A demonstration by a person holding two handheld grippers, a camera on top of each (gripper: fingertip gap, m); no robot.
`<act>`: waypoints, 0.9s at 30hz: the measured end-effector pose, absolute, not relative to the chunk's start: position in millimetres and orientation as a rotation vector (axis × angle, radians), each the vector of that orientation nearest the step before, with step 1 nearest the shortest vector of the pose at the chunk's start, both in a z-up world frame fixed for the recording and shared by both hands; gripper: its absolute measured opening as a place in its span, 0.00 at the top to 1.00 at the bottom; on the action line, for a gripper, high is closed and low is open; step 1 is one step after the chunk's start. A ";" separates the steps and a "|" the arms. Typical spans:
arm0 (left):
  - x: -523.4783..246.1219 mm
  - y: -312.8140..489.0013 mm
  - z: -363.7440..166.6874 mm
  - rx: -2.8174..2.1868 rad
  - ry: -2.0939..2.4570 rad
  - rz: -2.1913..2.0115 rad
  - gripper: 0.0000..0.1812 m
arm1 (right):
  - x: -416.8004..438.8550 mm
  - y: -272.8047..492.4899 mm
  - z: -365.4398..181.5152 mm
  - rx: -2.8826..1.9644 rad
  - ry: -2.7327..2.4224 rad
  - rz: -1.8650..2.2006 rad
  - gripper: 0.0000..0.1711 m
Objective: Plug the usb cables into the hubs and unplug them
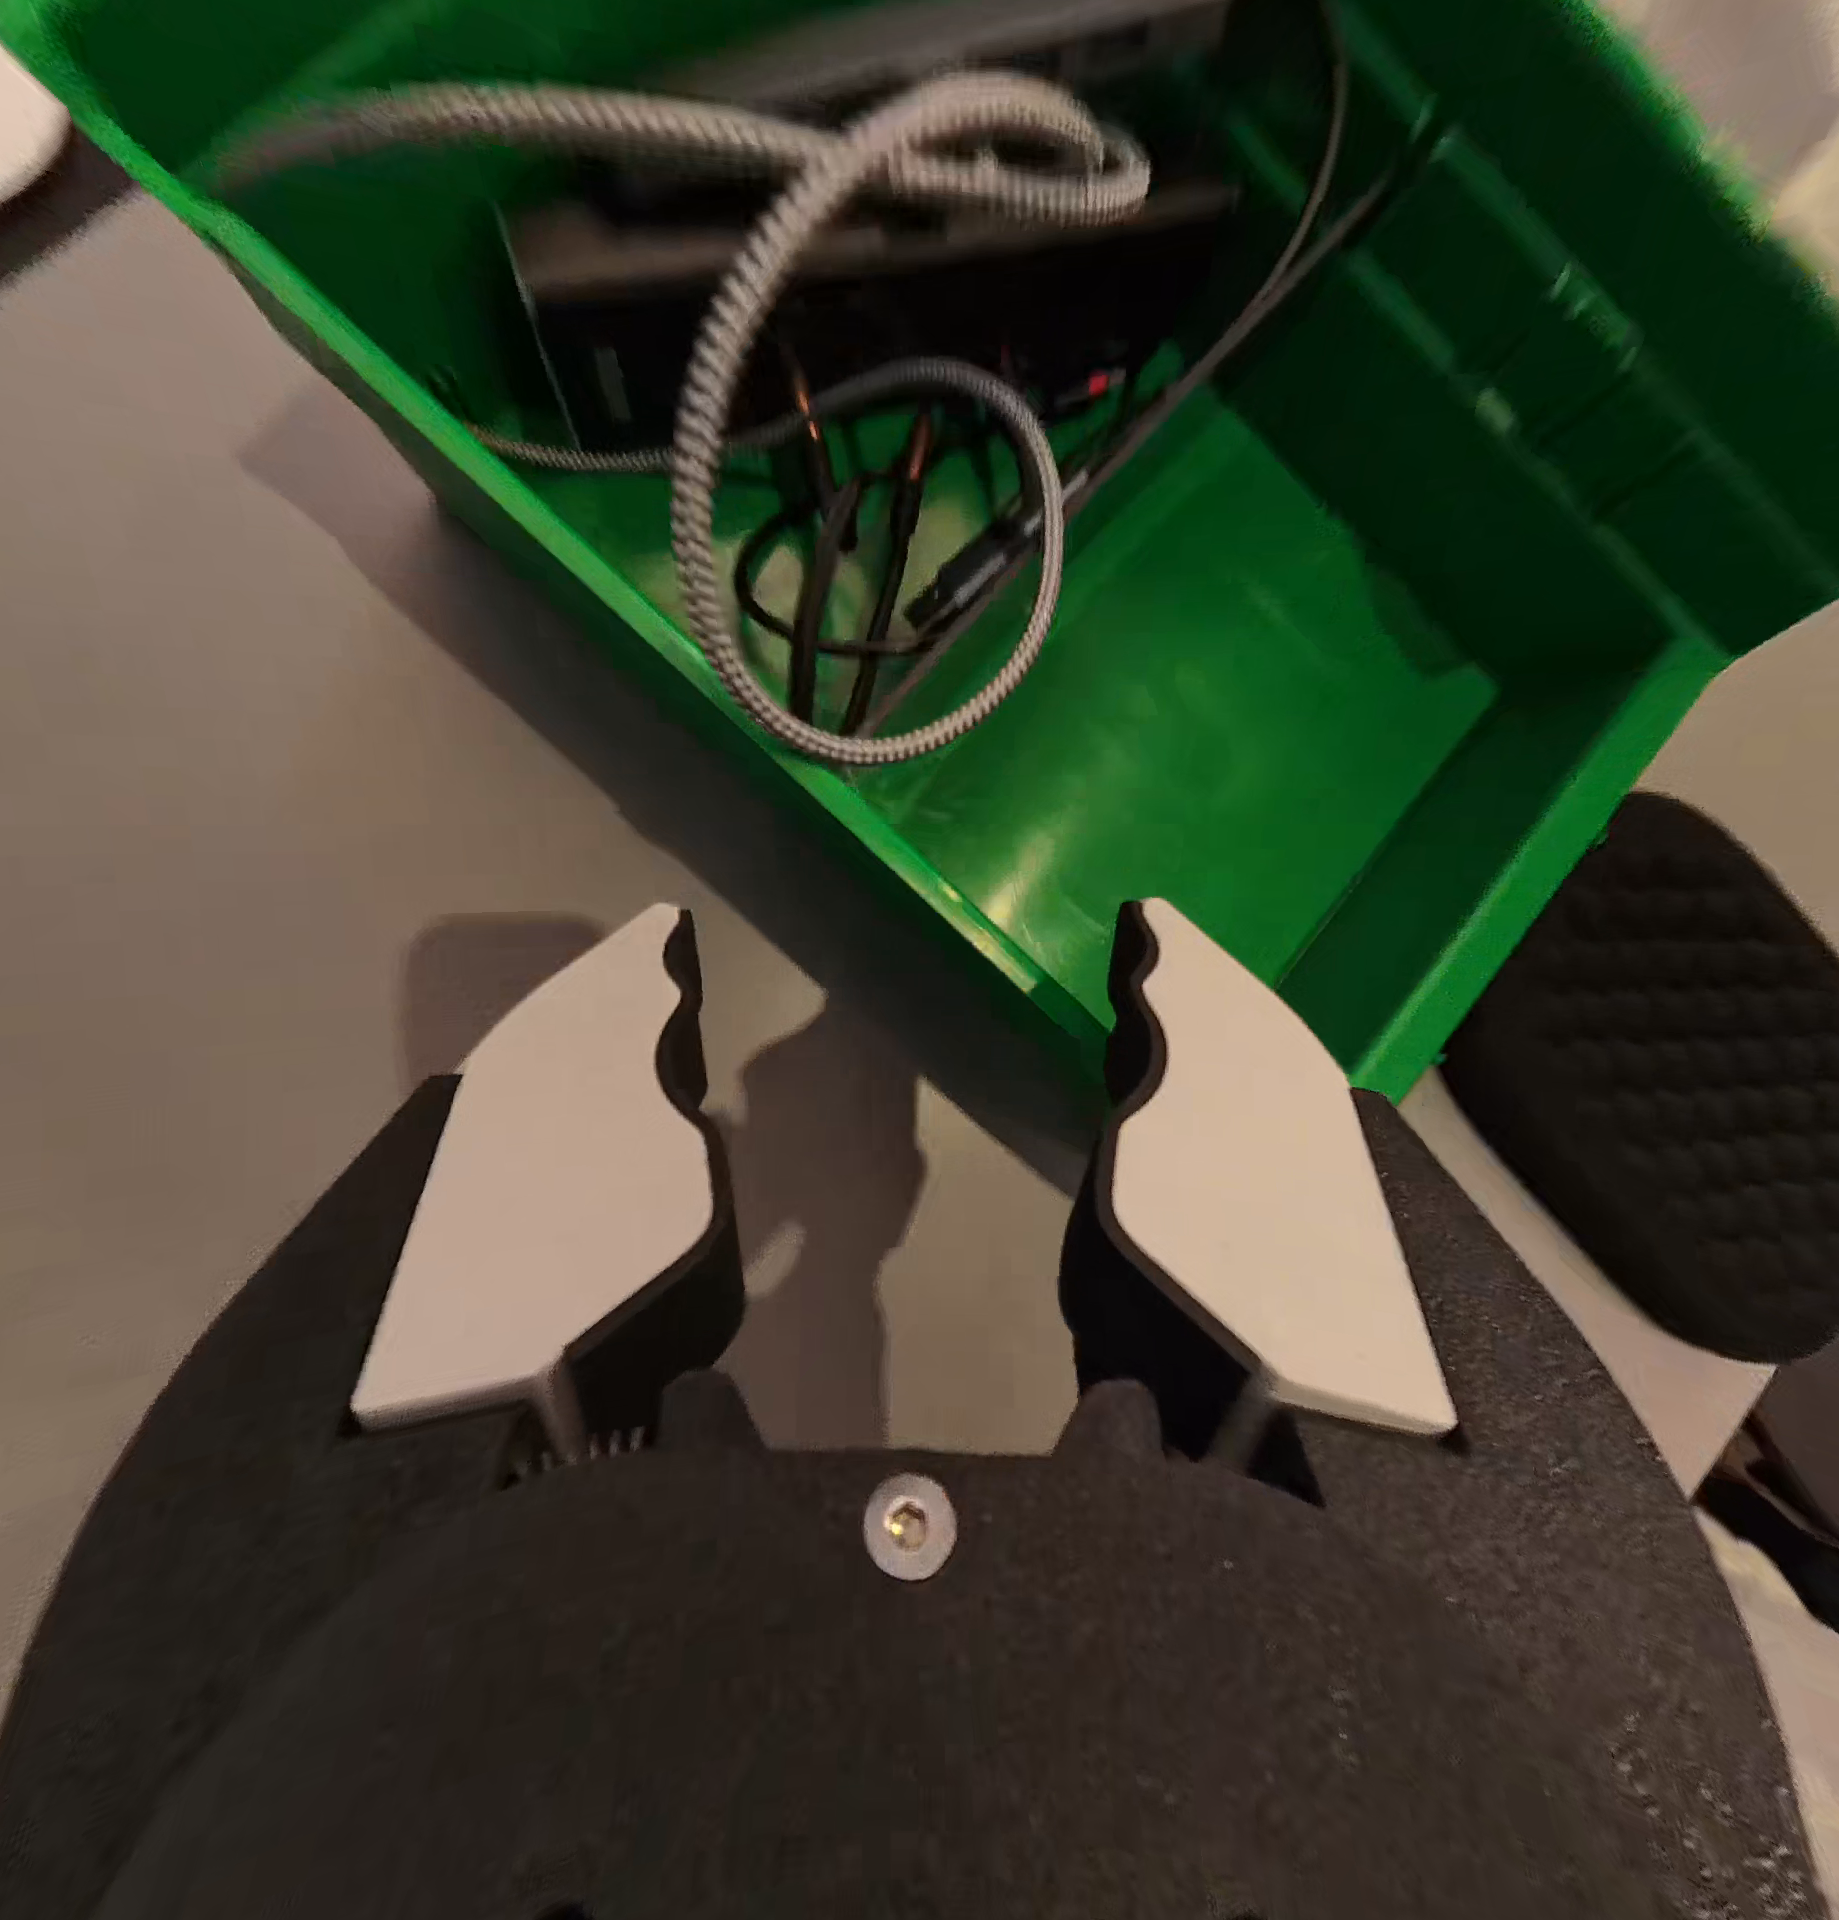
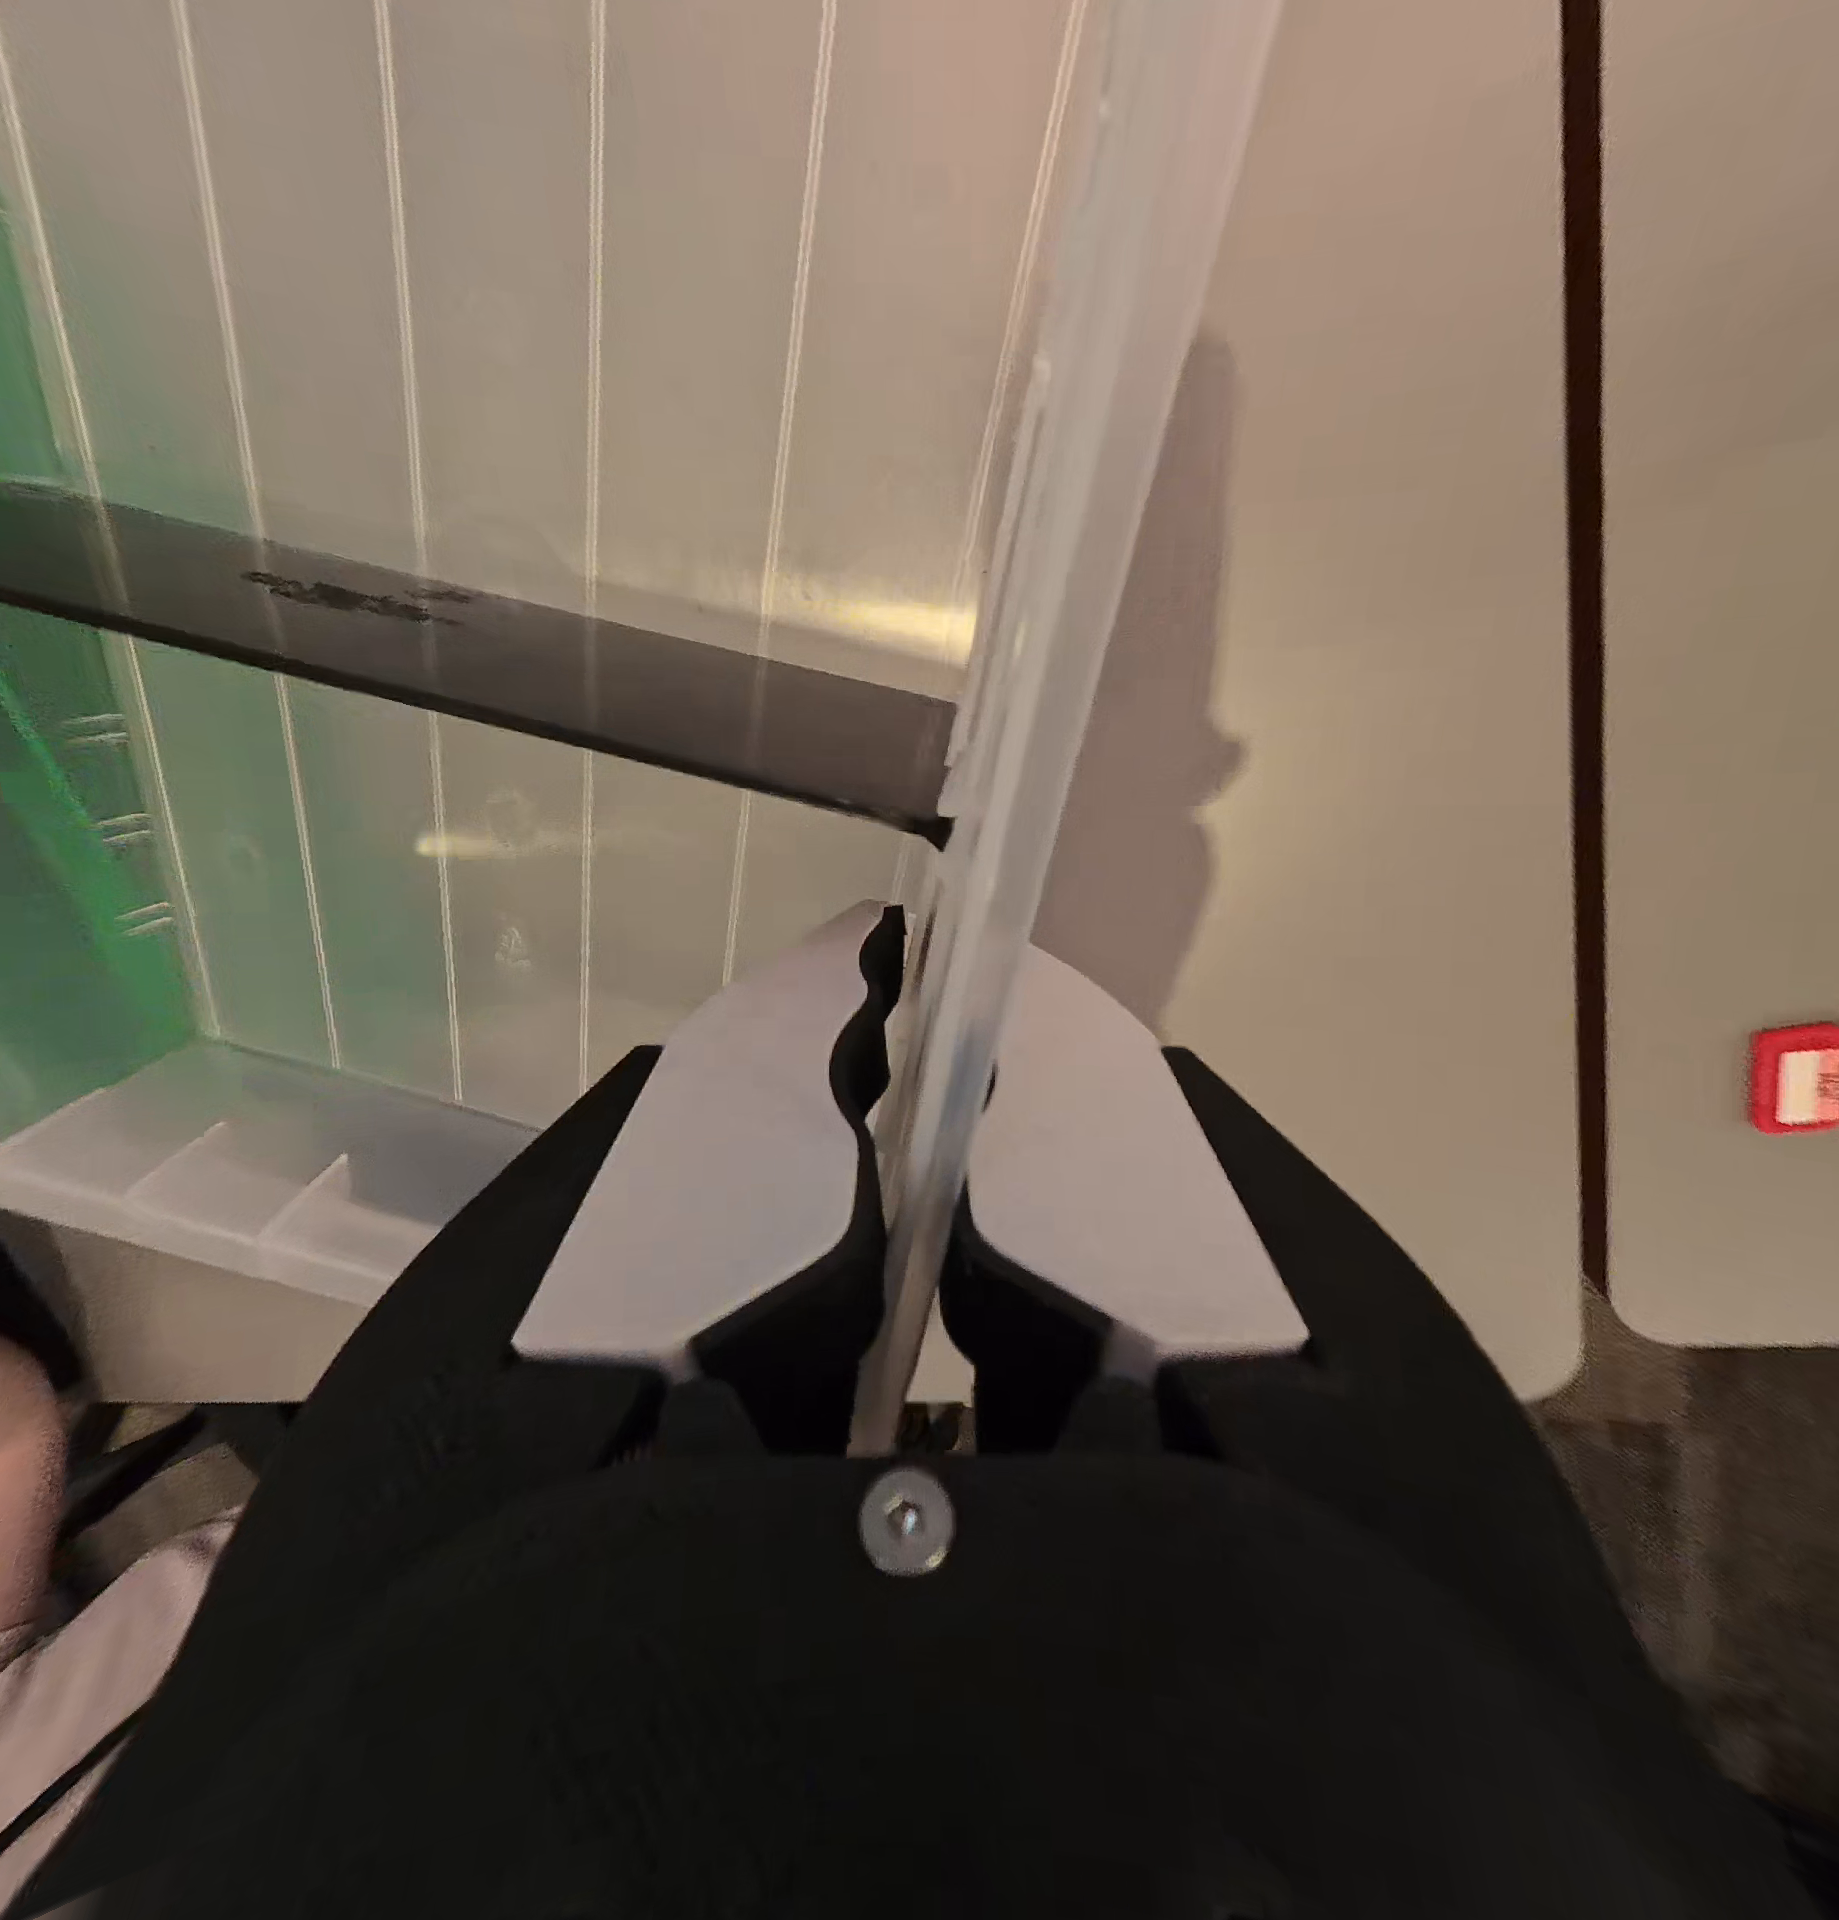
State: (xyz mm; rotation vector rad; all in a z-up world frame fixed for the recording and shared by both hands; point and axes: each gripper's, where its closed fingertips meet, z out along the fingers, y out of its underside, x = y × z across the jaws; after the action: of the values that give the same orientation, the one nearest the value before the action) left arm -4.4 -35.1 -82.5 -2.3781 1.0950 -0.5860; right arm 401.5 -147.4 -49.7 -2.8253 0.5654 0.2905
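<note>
The left gripper [image 1: 904,925] is spread wide and holds nothing. Just ahead of it, gray cables [image 1: 873,520] coil inside a green bin [image 1: 1310,831]. The right gripper [image 2: 930,935] pinches a clear lid [image 2: 1050,520] (see-through plastic) by its edge.

Left gripper [image 1: 904,997] parted over the near corner of a green bin [image 1: 1517,343]

Its fingers [image 1: 572,1174] stand apart with nothing between them, above the grey tabletop [image 1: 219,779]. Inside the bin a grey braided cable [image 1: 873,582] loops over thin black cables [image 1: 842,603]; dark boxes at the far end are blurred.
</note>
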 end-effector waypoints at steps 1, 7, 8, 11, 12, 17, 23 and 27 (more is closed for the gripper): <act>-1.2 -38.0 -83.2 -2.387 1.100 -0.623 0.65 | 403.6 -149.1 -53.7 -2.810 0.581 0.323 0.97; 2.4 -55.5 -83.9 -2.438 1.219 -0.725 0.87 | 426.8 -163.4 -63.5 -2.846 0.553 0.207 0.97; 0.5 -55.0 -84.2 -2.440 1.246 -0.711 0.87 | 429.4 -166.1 -65.5 -2.868 0.547 0.163 0.97; -16.3 -43.6 -83.4 -2.452 1.289 -0.629 0.90 | 427.0 -169.1 -74.8 -2.930 0.501 0.059 0.97; -25.0 -38.2 -83.0 -2.471 1.276 -0.622 0.91 | 422.5 -169.0 -78.8 -2.948 0.477 0.049 0.97; -79.1 -8.6 -80.6 -2.558 1.146 -0.680 0.95 | 382.5 -154.6 -94.2 -2.984 0.310 0.091 0.97; -170.8 15.5 -79.7 -2.655 0.964 -0.566 0.96 | 323.6 -129.5 -115.9 -2.999 0.190 0.206 0.97; -245.9 30.9 -78.8 -2.673 0.735 -0.520 0.97 | 297.9 -115.5 -131.0 -3.012 0.120 0.232 0.97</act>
State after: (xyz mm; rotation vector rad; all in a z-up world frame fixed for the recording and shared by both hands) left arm -245.9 30.9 -78.8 -2.6731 0.7348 -0.5197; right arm 297.9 -115.5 -131.0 -3.0123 0.1200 0.2319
